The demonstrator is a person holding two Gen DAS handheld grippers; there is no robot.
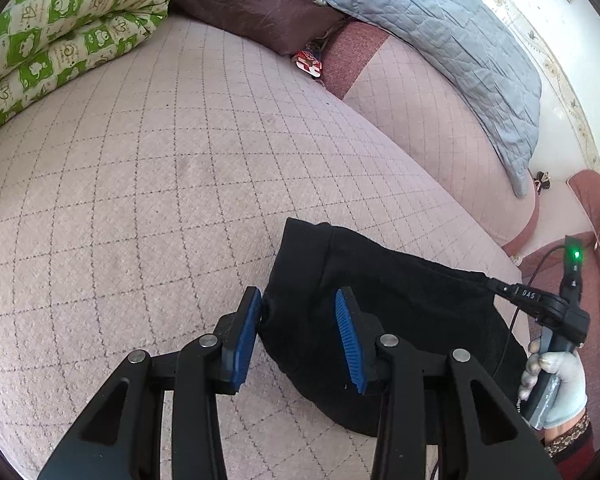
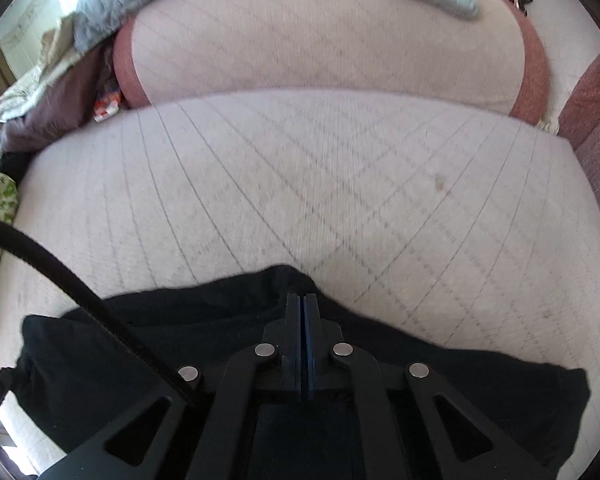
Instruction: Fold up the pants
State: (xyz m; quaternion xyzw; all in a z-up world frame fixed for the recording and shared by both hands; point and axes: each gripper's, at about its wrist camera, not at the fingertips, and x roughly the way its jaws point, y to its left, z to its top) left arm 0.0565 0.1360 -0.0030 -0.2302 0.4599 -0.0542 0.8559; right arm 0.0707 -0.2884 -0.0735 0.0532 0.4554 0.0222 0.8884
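Pale pink quilted bedding with a diamond stitch pattern covers a bed (image 1: pixel 148 168) that fills most of both views. Black pants (image 1: pixel 384 292) lie bunched in a folded heap on the near part of the bed, close to its right edge in the left wrist view. The left tool (image 1: pixel 298 300) hovers low at the left end of the heap with its blue-padded fingers spread wide; the left pad sits just beside the cloth edge and the right pad is over the dark cloth, gripping nothing. The right tool (image 2: pixel 302 304) has its two fingers pressed together, and in the left wrist view its tip meets the far right edge of the pants, so it appears to pinch the cloth there. A gloved right hand (image 1: pixel 556 384) holds that tool's handle, where a small green light glows. Toward the back of the bed, a rolled green and cream patterned quilt (image 1: pixel 56 36) rests at the left, a dark maroon pillow (image 1: pixel 252 8) lies beside it, and a grey-blue quilted blanket (image 1: pixel 452 44) drapes over the far right side.
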